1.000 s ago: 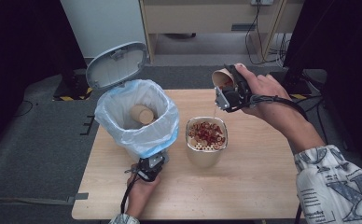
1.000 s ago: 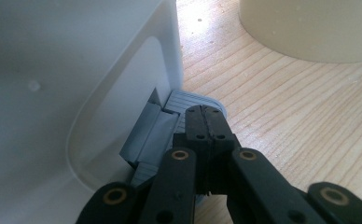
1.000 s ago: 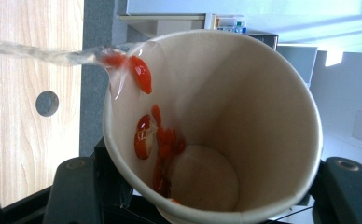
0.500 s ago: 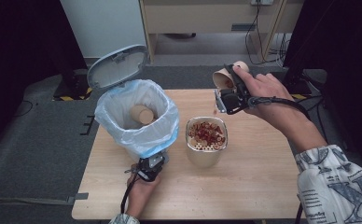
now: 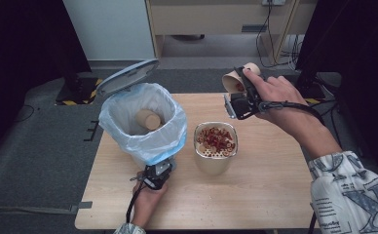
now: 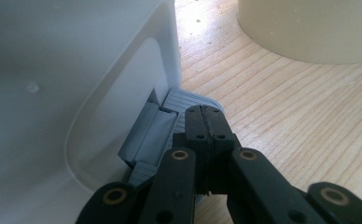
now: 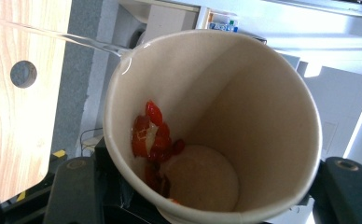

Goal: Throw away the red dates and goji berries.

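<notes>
A tilted paper cup (image 5: 234, 81) hangs over the table's far side, with my right gripper (image 5: 241, 97) shut on it. Looking into the cup (image 7: 254, 116), I see red pieces (image 7: 153, 135) stuck to its inner wall and a thin stream (image 7: 76, 39) leaving its rim. Below it stands a cream container (image 5: 215, 163) whose strainer top holds red pieces (image 5: 216, 138). At the foot of a white bin (image 5: 143, 141) lined with a blue bag, my left gripper (image 5: 158, 173) is shut. Its joined tips (image 6: 209, 116) rest on the grey pedal (image 6: 167, 128). The lid (image 5: 127, 76) stands up.
Another paper cup (image 5: 148, 119) lies inside the bin. The bin's wall (image 6: 76, 70) is right beside the left jaws, and the cream container (image 6: 309, 28) is close behind them. Bare wooden table (image 5: 274, 190) stretches to the front right.
The thin stream under the cup, visible a second ago in the high view, is fainter now. Both hands have kept their places.
</notes>
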Motion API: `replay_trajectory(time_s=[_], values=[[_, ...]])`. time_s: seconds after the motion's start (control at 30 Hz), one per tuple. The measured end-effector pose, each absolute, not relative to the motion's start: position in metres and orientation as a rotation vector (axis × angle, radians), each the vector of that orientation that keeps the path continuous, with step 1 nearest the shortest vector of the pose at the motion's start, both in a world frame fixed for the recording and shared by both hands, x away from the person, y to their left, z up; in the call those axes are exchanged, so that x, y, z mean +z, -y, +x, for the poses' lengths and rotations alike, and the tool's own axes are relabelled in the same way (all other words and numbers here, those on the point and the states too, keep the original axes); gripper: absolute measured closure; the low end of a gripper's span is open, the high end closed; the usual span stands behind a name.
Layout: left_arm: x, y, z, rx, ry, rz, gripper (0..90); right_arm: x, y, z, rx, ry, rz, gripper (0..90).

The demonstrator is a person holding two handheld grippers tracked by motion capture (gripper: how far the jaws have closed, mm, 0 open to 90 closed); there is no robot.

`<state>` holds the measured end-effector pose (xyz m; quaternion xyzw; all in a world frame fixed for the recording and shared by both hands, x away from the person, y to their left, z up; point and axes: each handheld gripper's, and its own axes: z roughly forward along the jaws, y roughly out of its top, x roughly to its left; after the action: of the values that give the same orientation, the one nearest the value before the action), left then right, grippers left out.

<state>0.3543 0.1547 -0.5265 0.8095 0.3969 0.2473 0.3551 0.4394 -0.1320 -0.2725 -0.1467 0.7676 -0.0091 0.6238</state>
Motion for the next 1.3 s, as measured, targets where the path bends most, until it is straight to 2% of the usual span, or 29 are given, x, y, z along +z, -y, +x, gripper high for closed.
replay_trajectory(time_s=[1.3], values=[[-0.5266, -0.1543, 0.3540, 0.640, -1.024, 2.090, 89.0, -0.2738, 0.1301, 0.4364, -0.037, -1.736, -0.357, 35.1]])
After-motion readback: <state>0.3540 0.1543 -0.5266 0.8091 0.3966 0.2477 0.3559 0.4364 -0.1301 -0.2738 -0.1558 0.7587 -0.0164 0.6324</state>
